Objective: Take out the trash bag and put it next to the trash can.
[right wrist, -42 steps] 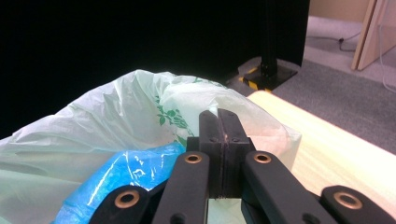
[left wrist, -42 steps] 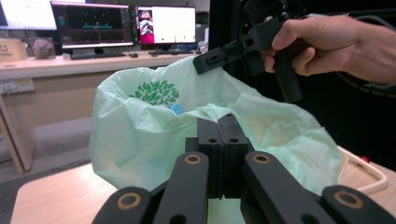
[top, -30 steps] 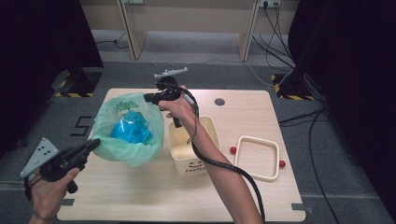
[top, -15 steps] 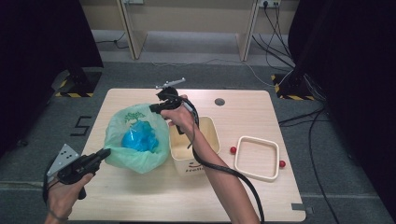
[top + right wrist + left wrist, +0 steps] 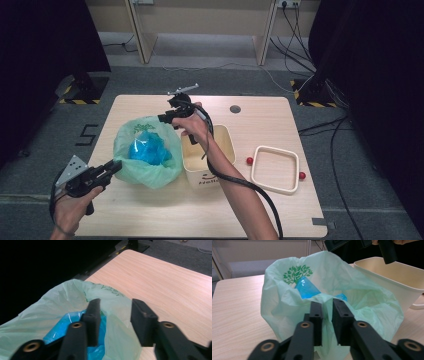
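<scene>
Lowered bag (image 5: 147, 155) — between opening tongs (image 5: 327, 315)

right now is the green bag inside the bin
No, the green bag sits on the table beside the bin, to its left in the high view.

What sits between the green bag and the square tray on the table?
In the high view, the cream bin stands between the green bag and the square tray; one red ball lies by the tray's left edge.

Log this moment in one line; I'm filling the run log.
left gripper: opening, rim fold between fingers | right gripper: opening over rim | green bag: on table, holds blue bag
</scene>
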The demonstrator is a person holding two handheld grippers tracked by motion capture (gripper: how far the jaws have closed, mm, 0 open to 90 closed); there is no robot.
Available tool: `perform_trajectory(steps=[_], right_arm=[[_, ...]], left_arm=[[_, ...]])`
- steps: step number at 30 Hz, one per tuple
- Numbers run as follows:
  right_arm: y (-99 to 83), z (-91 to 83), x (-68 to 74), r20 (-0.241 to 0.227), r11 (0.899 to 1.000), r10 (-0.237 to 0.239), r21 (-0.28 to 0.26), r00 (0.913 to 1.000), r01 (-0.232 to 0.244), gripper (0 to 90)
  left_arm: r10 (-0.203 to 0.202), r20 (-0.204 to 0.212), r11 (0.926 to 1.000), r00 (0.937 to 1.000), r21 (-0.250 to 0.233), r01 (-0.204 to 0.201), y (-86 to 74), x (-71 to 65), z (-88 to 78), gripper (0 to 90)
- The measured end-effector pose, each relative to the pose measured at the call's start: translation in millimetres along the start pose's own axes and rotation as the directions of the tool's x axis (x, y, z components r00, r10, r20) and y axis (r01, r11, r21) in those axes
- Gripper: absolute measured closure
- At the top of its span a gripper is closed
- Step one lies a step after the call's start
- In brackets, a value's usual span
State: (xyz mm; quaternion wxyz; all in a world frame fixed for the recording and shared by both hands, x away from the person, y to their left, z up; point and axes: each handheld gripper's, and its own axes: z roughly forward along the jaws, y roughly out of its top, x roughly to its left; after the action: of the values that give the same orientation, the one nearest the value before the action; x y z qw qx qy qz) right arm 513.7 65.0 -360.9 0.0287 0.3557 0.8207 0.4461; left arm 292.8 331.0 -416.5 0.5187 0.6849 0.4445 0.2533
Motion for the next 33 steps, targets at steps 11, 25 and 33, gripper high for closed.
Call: perform_trajectory(steps=[11, 25, 33], right_arm=[[11.5, -28.9, -3.0, 0.000, 0.996, 0.051, -0.078, 0.9987, -0.051, 43.6], [1.9, -74.7, -33.3, 0.040, 0.987, 0.092, -0.138, 0.9950, -0.086, 44.0], [-9.3, -93.5, -48.3, 0.067, 0.983, 0.117, -0.151, 0.9908, -0.106, 39.0]], left_arm=[[-0.044, -0.069, 0.9956, 0.9967, -0.085, 0.038, 26.1, -3.2, -24.2, 35.6], [-0.013, 0.028, 0.9972, 0.9995, -0.073, 0.015, 36.1, -30.7, -10.9, 35.5], [0.002, 0.084, 0.9990, 0.9965, -0.045, 0.001, 33.3, -52.5, 8.9, 30.0]])
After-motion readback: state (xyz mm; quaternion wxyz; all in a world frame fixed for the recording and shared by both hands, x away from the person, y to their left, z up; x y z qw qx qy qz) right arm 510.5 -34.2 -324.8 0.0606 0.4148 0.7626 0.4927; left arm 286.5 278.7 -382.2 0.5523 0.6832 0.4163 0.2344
